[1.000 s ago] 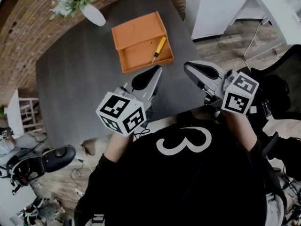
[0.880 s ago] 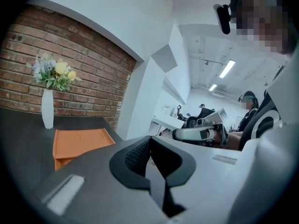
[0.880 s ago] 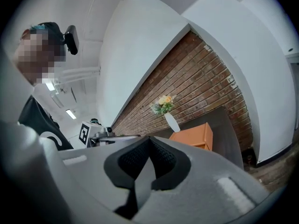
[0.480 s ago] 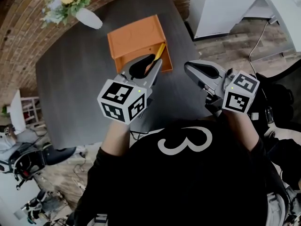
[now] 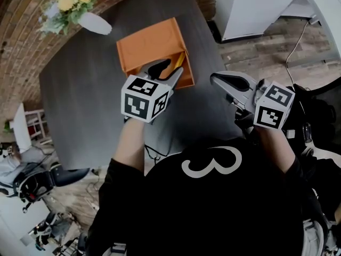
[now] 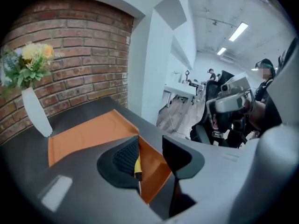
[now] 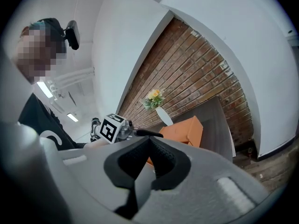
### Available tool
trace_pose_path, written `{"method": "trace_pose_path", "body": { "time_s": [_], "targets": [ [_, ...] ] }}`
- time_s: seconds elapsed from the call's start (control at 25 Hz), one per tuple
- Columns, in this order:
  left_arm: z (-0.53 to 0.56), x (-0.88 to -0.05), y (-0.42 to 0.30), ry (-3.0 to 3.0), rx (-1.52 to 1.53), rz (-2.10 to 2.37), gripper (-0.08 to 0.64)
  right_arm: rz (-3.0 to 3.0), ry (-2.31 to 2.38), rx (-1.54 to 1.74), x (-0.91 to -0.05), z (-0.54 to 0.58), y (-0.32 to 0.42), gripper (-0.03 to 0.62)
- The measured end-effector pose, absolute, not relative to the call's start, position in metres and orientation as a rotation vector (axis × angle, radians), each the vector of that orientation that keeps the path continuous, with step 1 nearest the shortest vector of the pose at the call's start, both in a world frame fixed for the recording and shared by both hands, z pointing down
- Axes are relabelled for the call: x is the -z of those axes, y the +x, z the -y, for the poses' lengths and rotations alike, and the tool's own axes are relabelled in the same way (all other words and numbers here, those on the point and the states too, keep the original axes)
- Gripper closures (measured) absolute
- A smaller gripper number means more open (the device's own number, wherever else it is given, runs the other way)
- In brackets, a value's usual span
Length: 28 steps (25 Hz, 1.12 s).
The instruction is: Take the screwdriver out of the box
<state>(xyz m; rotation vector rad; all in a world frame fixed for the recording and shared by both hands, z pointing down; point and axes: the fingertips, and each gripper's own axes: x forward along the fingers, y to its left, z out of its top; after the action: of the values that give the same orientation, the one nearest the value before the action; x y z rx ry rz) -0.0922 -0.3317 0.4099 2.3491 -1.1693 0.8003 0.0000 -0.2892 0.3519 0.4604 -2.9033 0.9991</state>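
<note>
1. Left gripper (image 5: 168, 71) hangs tilted down over the near right corner of the box (image 5: 149, 47). Its claw is spreading and pinches nothing.
2. Right gripper (image 7: 150, 141) is well off to the right of the box, beyond the table (image 5: 80, 100) edge. Its claw is pressed together and empty.
3. Screwdriver (image 5: 180, 61) lies inside the box along the right wall. In the left gripper view a sliver of yellow handle shows through the gap, close by the left pad, and no pad presses on it.
4. Risk: the handle lies hard against the wall. One jaw may land on the rim, or straddle the wall, so the claw closes on box and tool together.
5. Risk: nothing braces the box. A nudge from the descending jaw would likely slide it across the table, or lift it with the tool.
6. Risk: a round handle may roll off a pad. A pinch near one end would let the tool pivot and drop back.
7. Long axis: the visible handle slants from far right to near left in the head view and lies flat on the box floor.
8. Pointing: the shaft and tip are hidden under the left gripper. Judging from the handle, the tip probably faces the near left, toward the person.
</note>
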Motion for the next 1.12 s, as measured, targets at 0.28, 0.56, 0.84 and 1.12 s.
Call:
{"method": "trace_pose_path", "body": {
  "time_s": [0.28, 0.56, 0.84, 1.12],
  "targets": [
    [0.344, -0.463, -0.096, 2.228, -0.976, 1.16, 0.368, 2.89, 0.446, -1.038, -0.366, 0.301, 0.007, 0.591],
    [0.351, -0.501, -0.097, 2.15, -1.117, 1.157, 0.353, 2.877, 0.449, -1.075, -0.377, 0.311, 0.017, 0.591],
    [0.357, -0.527, -0.099, 2.095, -1.189, 1.145, 0.354, 2.861, 0.468, -1.088, -0.384, 0.321, 0.024, 0.591],
    [0.356, -0.536, -0.099, 2.058, -1.211, 1.16, 0.376, 2.859, 0.464, -1.099, -0.386, 0.33, 0.026, 0.591]
  ]
}}
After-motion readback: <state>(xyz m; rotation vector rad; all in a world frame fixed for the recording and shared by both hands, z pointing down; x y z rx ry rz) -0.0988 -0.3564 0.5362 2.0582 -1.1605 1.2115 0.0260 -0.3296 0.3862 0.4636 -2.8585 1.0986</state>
